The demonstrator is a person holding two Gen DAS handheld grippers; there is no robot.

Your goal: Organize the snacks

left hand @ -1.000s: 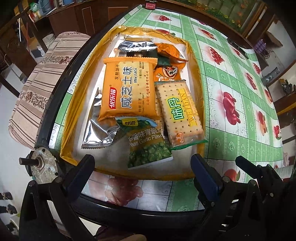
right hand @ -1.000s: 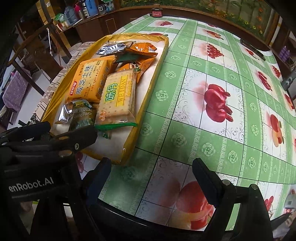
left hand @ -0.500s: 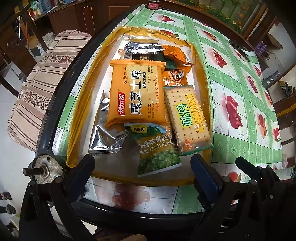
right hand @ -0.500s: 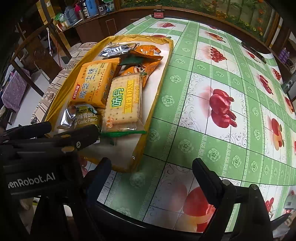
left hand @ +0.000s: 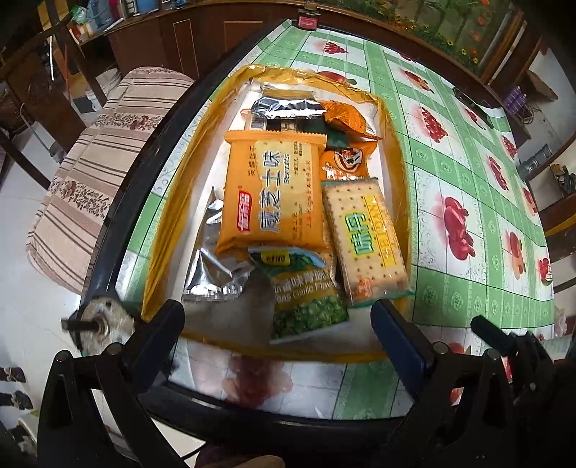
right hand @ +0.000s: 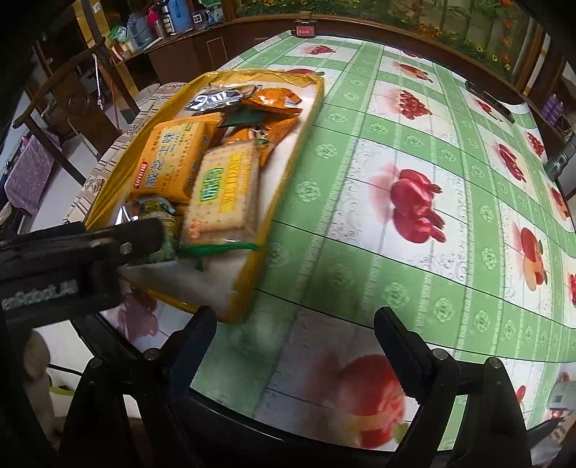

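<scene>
A yellow-rimmed tray (left hand: 169,230) (right hand: 284,187) on the table holds several snack packs: a big orange biscuit pack (left hand: 273,190) (right hand: 172,162), a cracker pack (left hand: 363,241) (right hand: 223,190), a green pea bag (left hand: 306,298), a silver pouch (left hand: 212,259), a dark foil pack (left hand: 284,108) and small orange packets (left hand: 345,115) (right hand: 273,99). My left gripper (left hand: 277,324) hangs open over the tray's near edge, holding nothing. My right gripper (right hand: 295,327) is open over bare tablecloth, just right of the tray's near corner.
The round table (right hand: 432,187) has a black rim and a green cloth with fruit prints. A striped cushioned chair (left hand: 93,183) stands left of it. A small red object (left hand: 307,21) and a dark flat device (right hand: 489,100) lie at the far edge.
Both views have shifted slightly so the tray sits lower and nearer the fingers in frame. Neither gripper has changed its opening and no snack has moved.
</scene>
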